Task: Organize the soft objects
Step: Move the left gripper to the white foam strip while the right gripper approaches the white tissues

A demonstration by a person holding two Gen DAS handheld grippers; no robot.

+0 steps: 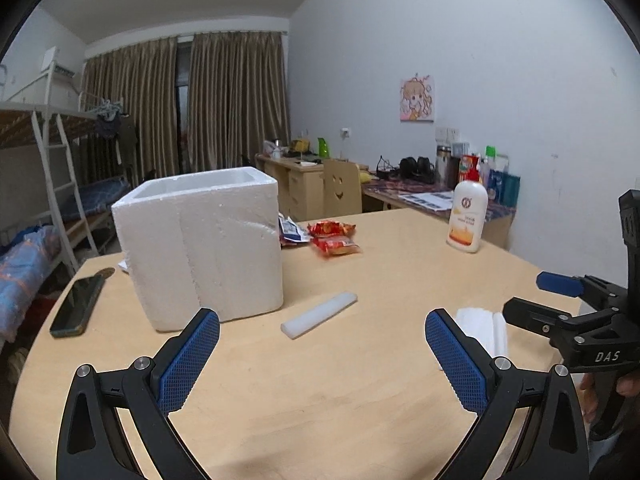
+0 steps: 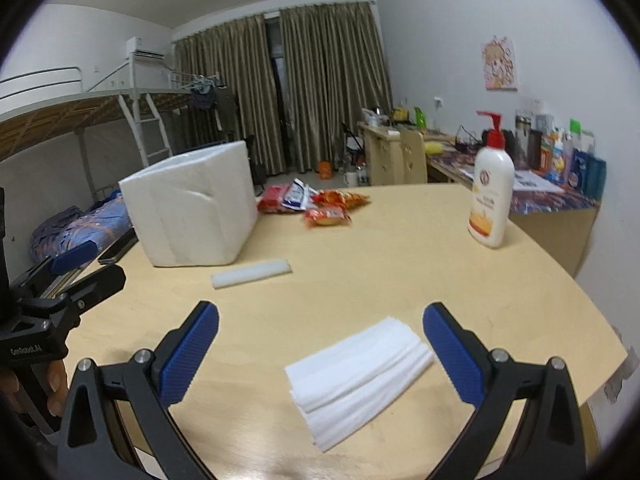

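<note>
A white foam box stands open-topped on the round wooden table. In front of it lies a white foam strip. A stack of folded white foam sheets lies near the table's front, between the fingers of my right gripper, which is open above it. My left gripper is open over bare table, short of the strip. The right gripper also shows at the right edge of the left wrist view.
Red snack packets lie behind the box. A white lotion pump bottle stands at the far right. A phone lies left of the box. Desks, a chair and bunk beds stand beyond the table.
</note>
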